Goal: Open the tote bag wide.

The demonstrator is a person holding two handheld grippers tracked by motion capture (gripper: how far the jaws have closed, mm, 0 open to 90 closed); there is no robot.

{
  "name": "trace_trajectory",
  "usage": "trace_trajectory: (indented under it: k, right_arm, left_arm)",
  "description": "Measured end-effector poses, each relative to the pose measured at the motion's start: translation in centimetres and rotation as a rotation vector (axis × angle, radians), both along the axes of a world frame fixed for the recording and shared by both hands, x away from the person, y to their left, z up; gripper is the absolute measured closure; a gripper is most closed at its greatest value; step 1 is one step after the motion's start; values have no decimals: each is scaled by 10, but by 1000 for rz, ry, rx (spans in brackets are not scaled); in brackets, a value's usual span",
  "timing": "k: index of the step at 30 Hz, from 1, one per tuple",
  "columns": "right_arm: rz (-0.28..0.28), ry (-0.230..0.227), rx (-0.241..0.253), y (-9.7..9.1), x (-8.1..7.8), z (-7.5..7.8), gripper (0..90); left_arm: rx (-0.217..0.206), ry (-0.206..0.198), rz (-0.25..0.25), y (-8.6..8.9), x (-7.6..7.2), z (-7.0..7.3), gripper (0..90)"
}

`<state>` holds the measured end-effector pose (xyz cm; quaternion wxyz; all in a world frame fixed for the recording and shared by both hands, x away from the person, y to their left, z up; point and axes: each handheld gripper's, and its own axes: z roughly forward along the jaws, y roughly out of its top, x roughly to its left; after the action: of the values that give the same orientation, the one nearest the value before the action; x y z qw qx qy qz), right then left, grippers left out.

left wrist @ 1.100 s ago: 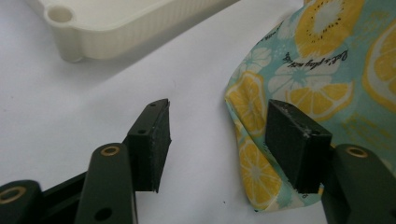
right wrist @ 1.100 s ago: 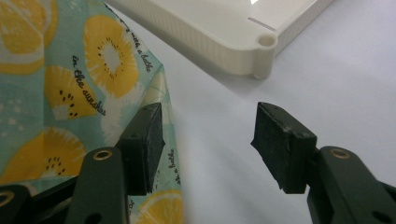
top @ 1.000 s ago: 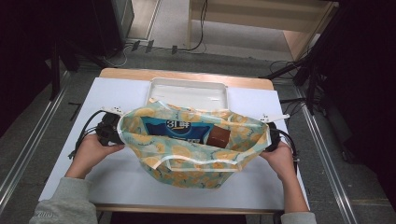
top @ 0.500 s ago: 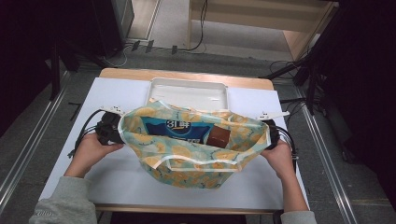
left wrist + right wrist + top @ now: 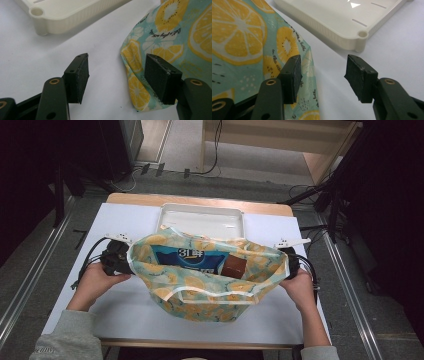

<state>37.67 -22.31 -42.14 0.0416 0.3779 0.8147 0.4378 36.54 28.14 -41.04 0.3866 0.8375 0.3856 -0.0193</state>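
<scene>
The bag, lemon-print, lies on the white worktop just on the person's side of the tray; its far rim reaches the tray's near edge. Mouth gapes upward, w/ a blue packet and a brown item showing inside.

Key relation: the bag sits between the two tools. Left hand-held gripper is at the bag's left end, right hand-held gripper at its right end, each about equally near its own end. So the bag's long axis runs left-right, parallel to the tray's long side, w/ both tools on that line, facing inward.

Left hand-held gripper: jaws spread, nothing between them but bare worktop. The bag edge lies toward its right-hand pad, partly behind it; can't tell if touching. Tray corner lies beyond.

Right hand-held gripper: also spread, holding nothing. The bag's hem runs just behind its left-hand pad, the gap itself over worktop; tray beyond.

Judgement: either tool must shift a little inward, toward the bag and away from the worktop's outer edges, to get fabric between the pads before closing. The mouth opens up and slightly toward the person, the near rim sagging lower than the tray-side rim.
</scene>
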Motion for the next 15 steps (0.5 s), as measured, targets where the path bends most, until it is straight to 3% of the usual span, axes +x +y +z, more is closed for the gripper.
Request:
trace_trajectory:
  k: [7,15]
  right_arm:
    - [7,16,13,-1,-1,2,458]
    - [7,-1,10,-3,-5,6,456]
  left_arm:
    - [-4,2,-5,-2,0,1,373]
    - [-17,4,-8,-2,1,4,386]
